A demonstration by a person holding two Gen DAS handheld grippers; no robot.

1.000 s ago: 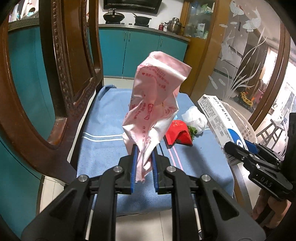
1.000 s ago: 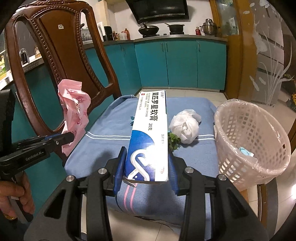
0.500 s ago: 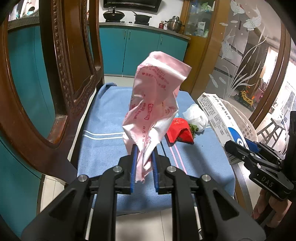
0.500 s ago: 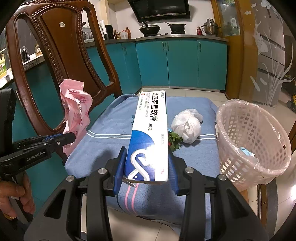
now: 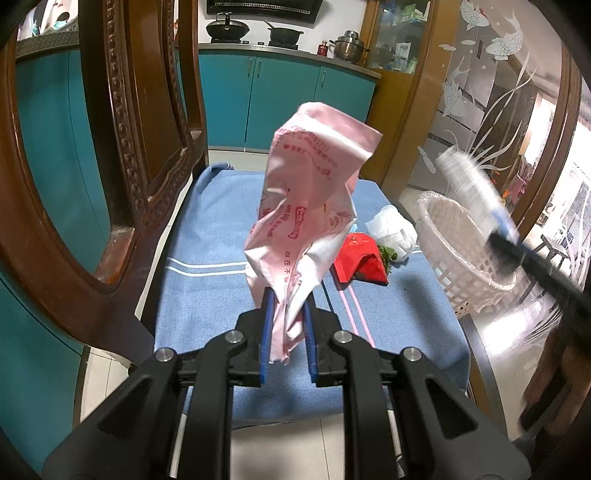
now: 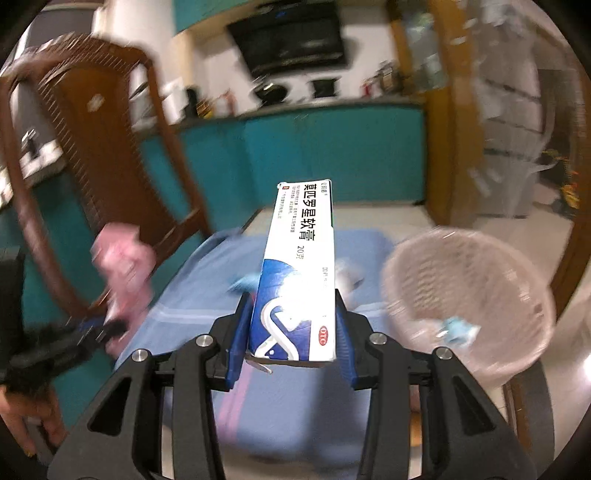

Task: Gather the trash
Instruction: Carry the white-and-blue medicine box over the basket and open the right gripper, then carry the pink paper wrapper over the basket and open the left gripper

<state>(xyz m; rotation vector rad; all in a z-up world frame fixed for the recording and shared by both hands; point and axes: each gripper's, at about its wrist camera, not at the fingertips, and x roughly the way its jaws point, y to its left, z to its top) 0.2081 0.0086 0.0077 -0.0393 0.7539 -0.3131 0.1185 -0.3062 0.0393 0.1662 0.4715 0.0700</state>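
Both tools share one build: the left gripper and right gripper have matte black angular link arms, silver round screws at the pivots, and blue pads lining the fingers.

Standing just left of the gripper: a carved dark wooden chair, blue striped towel covering its seat. Running along the far wall ahead: teal cabinets, pots sitting on top. Rising to the right: a frosted glass partition etched with fish. Showing underneath: pale floor tiles.
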